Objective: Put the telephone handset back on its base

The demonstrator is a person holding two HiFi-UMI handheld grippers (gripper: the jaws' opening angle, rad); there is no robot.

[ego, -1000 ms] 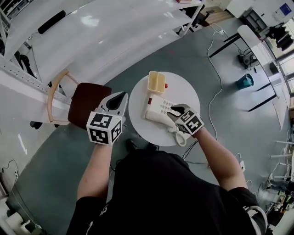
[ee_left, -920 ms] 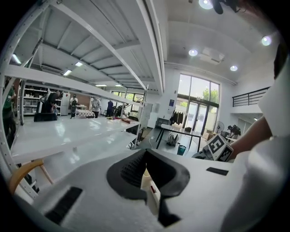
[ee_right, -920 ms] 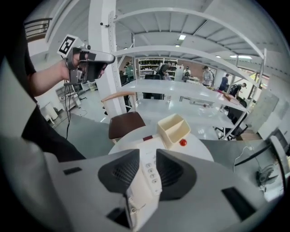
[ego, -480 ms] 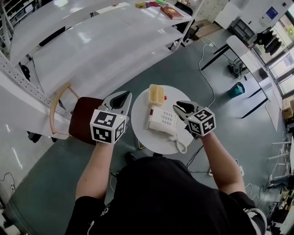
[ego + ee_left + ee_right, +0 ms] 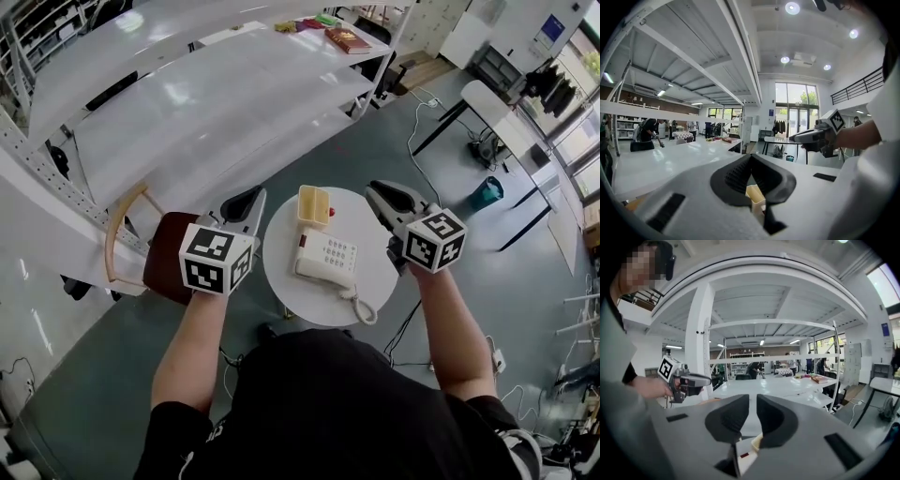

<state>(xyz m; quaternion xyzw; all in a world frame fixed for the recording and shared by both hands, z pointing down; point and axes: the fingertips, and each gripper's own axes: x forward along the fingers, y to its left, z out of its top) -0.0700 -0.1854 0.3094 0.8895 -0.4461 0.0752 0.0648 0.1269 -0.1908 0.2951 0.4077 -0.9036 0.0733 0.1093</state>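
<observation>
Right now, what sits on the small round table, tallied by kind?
Telephone: 1
Cream-yellow bin: 1
Small red object: 1
Total on the round table: 3

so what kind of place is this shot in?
Looks like a large open lab or workshop hall, not a home: long white workbenches under metal shelf frames, loose cables across the grey floor, and tall glazed doors at the far end.
</observation>
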